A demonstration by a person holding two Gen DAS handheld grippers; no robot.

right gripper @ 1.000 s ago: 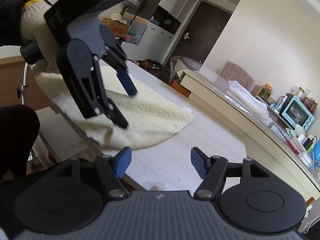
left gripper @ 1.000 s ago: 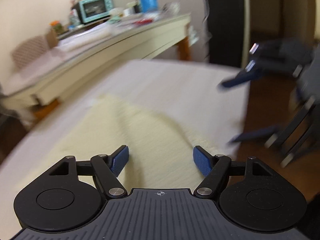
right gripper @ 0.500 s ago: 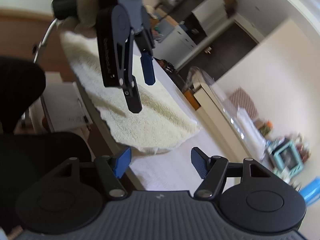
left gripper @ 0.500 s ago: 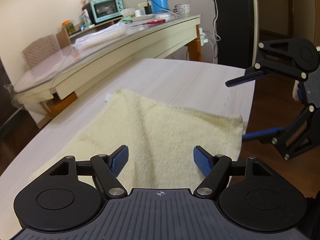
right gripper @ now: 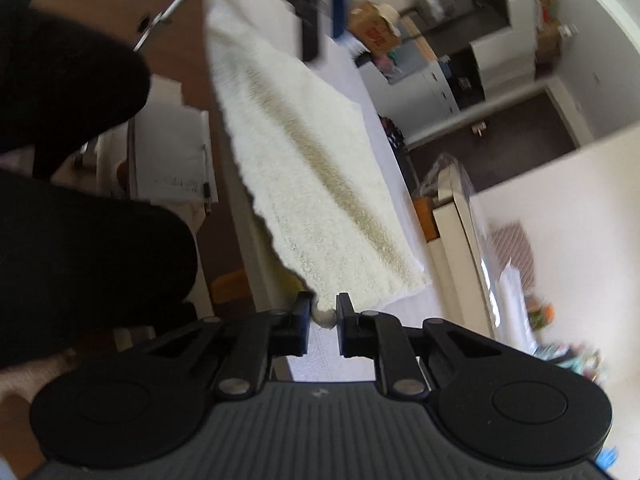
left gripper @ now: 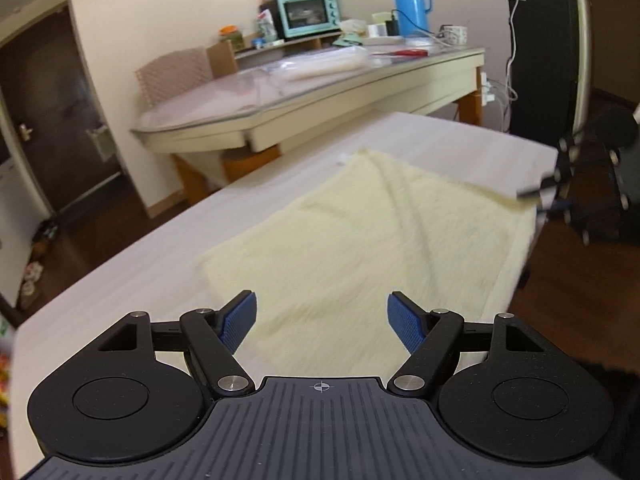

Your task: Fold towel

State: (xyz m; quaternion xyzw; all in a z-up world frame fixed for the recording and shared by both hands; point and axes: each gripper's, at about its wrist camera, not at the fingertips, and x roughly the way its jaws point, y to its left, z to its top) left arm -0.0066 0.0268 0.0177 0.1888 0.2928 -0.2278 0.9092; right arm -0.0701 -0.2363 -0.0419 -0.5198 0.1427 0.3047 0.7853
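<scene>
The pale, wood-grained surface (left gripper: pixel 168 236) lies bare left of and beyond the pale yellow, fluffy terry towel (left gripper: pixel 360 240), which lies creased, one side along the surface's right edge. The right claw (right gripper: pixel 323 312) is closing, pinching that towel's lifted corner. The left claw (left gripper: pixel 322 316) hovers spread above the towel's near part. Behind stands a cluttered cream glass-topped table (left gripper: pixel 320 92).

Between my closing right jaws, fluffy cream terry towel (right gripper: pixel 320 184) is bunching; beneath it, matt pale wood-grain table (left gripper: pixel 432 140) is lying.
</scene>
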